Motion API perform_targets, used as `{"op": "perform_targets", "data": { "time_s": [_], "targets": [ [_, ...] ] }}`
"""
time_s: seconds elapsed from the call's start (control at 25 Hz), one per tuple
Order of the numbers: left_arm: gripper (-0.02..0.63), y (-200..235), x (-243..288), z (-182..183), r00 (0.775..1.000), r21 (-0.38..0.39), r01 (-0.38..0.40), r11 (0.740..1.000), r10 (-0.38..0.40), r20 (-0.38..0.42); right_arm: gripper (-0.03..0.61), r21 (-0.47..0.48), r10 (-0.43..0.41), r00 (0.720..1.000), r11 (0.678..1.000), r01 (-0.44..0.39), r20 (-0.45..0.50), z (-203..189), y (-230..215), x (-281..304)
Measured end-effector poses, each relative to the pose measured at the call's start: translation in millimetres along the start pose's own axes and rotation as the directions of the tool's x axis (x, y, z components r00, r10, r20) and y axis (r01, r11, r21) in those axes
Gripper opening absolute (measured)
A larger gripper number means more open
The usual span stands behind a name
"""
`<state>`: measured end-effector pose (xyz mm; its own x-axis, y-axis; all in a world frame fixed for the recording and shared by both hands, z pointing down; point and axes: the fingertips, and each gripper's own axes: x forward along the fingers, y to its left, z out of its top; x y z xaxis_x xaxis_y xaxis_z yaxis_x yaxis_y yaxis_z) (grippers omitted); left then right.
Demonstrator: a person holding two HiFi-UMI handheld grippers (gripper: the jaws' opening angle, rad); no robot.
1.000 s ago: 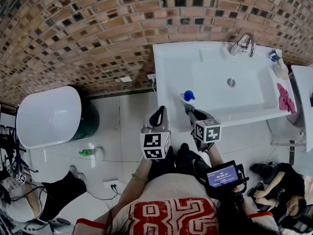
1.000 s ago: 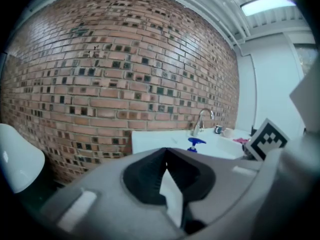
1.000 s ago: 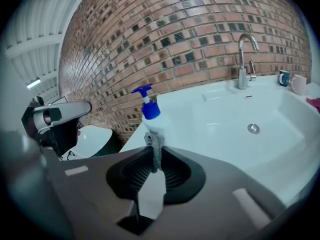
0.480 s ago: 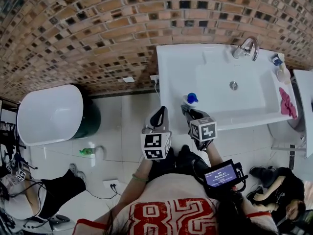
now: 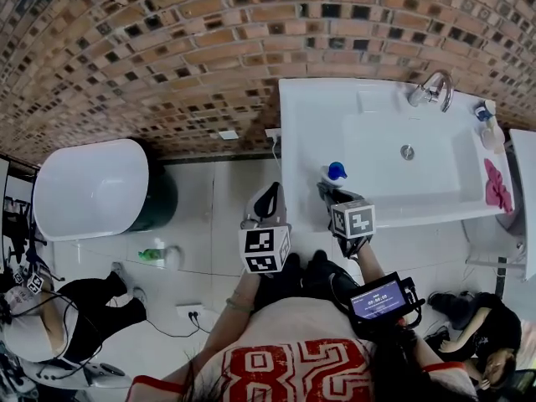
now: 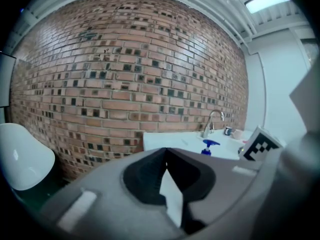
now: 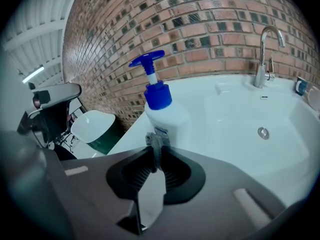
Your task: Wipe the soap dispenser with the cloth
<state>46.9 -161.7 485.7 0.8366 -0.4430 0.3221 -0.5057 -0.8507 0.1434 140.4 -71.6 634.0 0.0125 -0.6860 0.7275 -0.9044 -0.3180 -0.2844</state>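
Note:
The soap dispenser (image 5: 336,172), a white bottle with a blue pump, stands on the near left rim of the white sink (image 5: 301,124). My right gripper (image 5: 327,192) is just in front of it, shut on a small grey cloth. In the right gripper view the cloth (image 7: 156,148) sticks up from the shut jaws right at the foot of the dispenser (image 7: 161,111); whether they touch I cannot tell. My left gripper (image 5: 270,198) hangs over the floor left of the sink, shut and empty. The left gripper view has the dispenser (image 6: 209,146) far off.
The faucet (image 5: 431,89) stands at the sink's back, with small bottles (image 5: 486,120) and a pink cloth (image 5: 497,187) at its right end. A white toilet (image 5: 84,187) and a green bottle (image 5: 152,255) are at the left. People crouch at the lower left (image 5: 50,325) and the lower right (image 5: 481,325).
My right gripper with the cloth has closed in on the dispenser. The view has shifted so the sink sits further right. The person at the lower left has moved.

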Motion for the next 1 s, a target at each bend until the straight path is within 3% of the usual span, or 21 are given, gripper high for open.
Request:
{"op": "perform_targets", "data": {
  "time_s": [0.28, 0.44, 0.52, 0.72, 1.0],
  "targets": [
    [0.002, -19.5, 6.5, -1.0, 0.999, 0.003, 0.046, 0.999, -0.046, 0.001, 0.051, -0.162, -0.069, 0.997, 0.985, 0.066, -0.019, 5.4, -4.6, -21.7],
    [0.002, -23.5, 5.9, -2.9, 0.998, 0.000, 0.058, 0.998, -0.058, -0.004, 0.051, -0.173, -0.101, 0.995, 0.980, 0.098, -0.008, 6.3, -8.9, -35.5],
    [0.002, -23.9, 5.0, -3.4, 0.998, 0.000, 0.062, 0.998, -0.062, -0.007, 0.051, -0.123, -0.098, 0.995, 0.988, 0.098, 0.001, 0.9, -14.7, -41.9],
    [0.002, -28.7, 6.3, -1.9, 0.996, 0.006, 0.092, 0.996, -0.092, 0.001, 0.051, 0.132, -0.073, 0.993, 0.989, 0.061, 0.088, 4.9, -27.3, -63.1],
    [0.002, -33.5, 6.5, -0.7, 0.991, 0.015, 0.132, 0.991, -0.132, -0.002, 0.051, 0.247, -0.122, 0.976, 0.966, 0.075, 0.180, 22.6, -35.2, -85.2]
  ]
}}
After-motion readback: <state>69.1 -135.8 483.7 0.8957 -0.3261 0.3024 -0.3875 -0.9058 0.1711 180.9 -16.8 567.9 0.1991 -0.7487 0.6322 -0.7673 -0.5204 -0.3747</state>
